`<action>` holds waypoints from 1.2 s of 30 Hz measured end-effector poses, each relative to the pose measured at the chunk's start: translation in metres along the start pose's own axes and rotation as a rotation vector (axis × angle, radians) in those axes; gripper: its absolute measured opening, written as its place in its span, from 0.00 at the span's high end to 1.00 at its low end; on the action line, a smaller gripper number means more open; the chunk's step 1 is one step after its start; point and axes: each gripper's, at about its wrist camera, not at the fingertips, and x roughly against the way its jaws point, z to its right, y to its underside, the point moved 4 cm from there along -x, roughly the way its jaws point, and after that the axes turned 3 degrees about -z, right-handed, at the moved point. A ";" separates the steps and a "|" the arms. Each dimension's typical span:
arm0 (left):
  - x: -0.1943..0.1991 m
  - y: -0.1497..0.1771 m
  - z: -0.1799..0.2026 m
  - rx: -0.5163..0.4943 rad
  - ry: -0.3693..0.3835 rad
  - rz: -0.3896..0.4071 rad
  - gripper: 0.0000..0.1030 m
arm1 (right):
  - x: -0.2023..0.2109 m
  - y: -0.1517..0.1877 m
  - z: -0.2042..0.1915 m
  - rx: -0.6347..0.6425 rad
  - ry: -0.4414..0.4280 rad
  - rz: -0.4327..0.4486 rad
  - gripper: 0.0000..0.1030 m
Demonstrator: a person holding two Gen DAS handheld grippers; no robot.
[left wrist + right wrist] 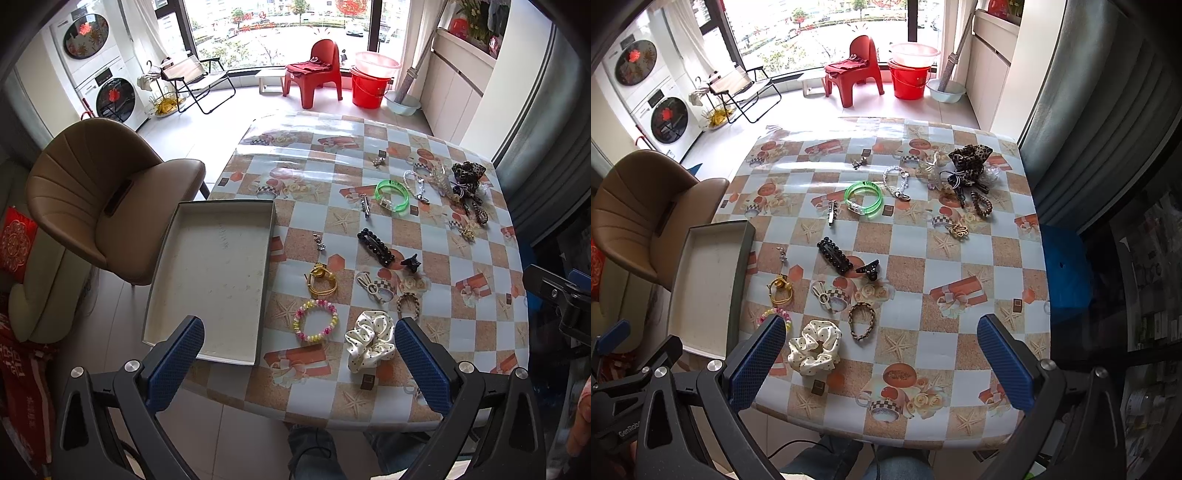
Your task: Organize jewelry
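An empty grey tray [210, 280] [705, 291] lies at the table's left edge. Jewelry is scattered beside it: a white dotted scrunchie [371, 343] [814, 349], a pastel bead bracelet [316, 320] [777, 316], a gold bracelet [322, 280] [780, 290], a black beaded clip [376, 246] [834, 254], a green bangle [392, 194] [865, 199] and a leopard scrunchie [468, 173] [970, 157]. My left gripper [299, 365] hovers open above the near table edge, holding nothing. My right gripper [881, 363] is open too, empty, above the near side.
A brown chair [107, 206] stands left of the table [424, 258]. A braided band [861, 320], a small black claw clip [868, 268] and a silver chain [897, 182] also lie on the patterned cloth. The person's knees [849, 461] show under the near edge.
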 end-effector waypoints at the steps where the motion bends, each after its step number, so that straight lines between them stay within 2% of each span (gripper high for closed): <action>1: 0.000 0.000 -0.001 0.002 0.000 -0.001 0.00 | 0.000 0.000 0.000 0.000 0.000 -0.001 0.00; 36: -0.004 0.000 -0.008 0.018 -0.009 -0.011 0.00 | -0.001 0.000 -0.001 -0.002 0.002 0.004 0.00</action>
